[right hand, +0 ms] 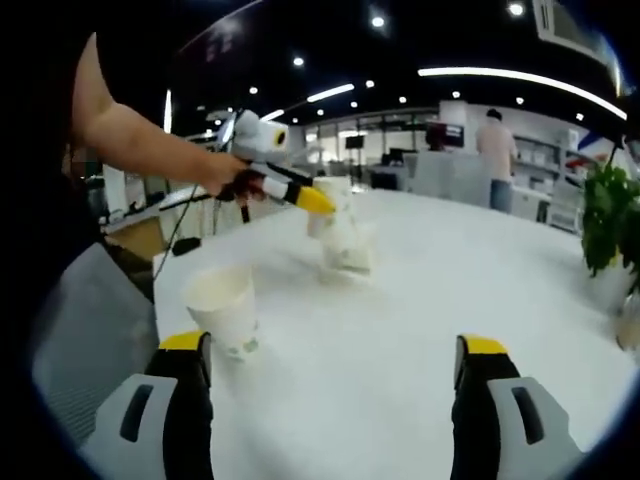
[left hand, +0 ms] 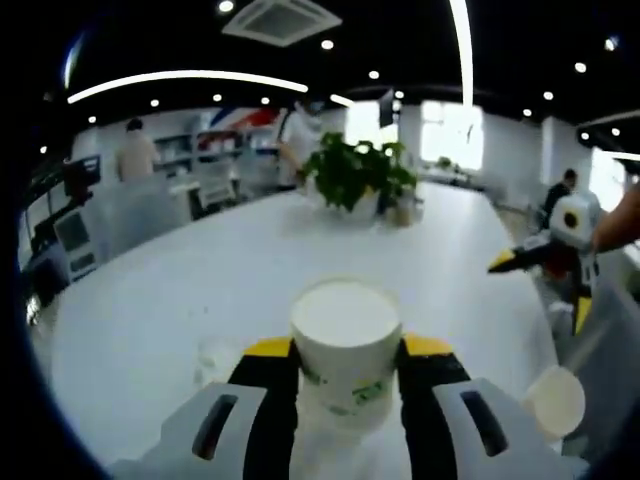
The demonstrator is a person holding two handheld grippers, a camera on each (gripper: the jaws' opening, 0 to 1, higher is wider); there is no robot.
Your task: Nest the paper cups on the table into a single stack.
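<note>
Open-plan office surroundings, with ceiling lights, a potted green plant [left hand: 352, 175] and people standing in the distance, frame a long white counter [left hand: 200, 290].

Left gripper view: the left gripper [left hand: 345, 350] has its yellow-tipped jaws closed on a white paper cup with green print [left hand: 346, 350], one jaw on each side of the cup wall, the cup upright with its mouth up. A second white paper cup [left hand: 555, 400] stands on the counter at lower right, near the edge. The right gripper [left hand: 545, 262] enters from the right, held by a hand and raised clear of the counter.

Right gripper view: the right gripper [right hand: 335, 365] shows its jaws spread wide with nothing between them, only bare counter [right hand: 420, 330]. The standing cup [right hand: 225, 305] sits just beside the left-hand jaw, outside the gap; contact cannot be confirmed. Beyond it, the left gripper [right hand: 315, 200] carries its cup [right hand: 340, 240], which is blurred.

Assessment: the step in hand appears to be bringing the gripped cup over the standing one. For a clean nest, the held cup should be kept upright, centred over the open mouth and lowered straight. The free gripper could steady the standing cup, which sits near the counter edge and may tip.
</note>
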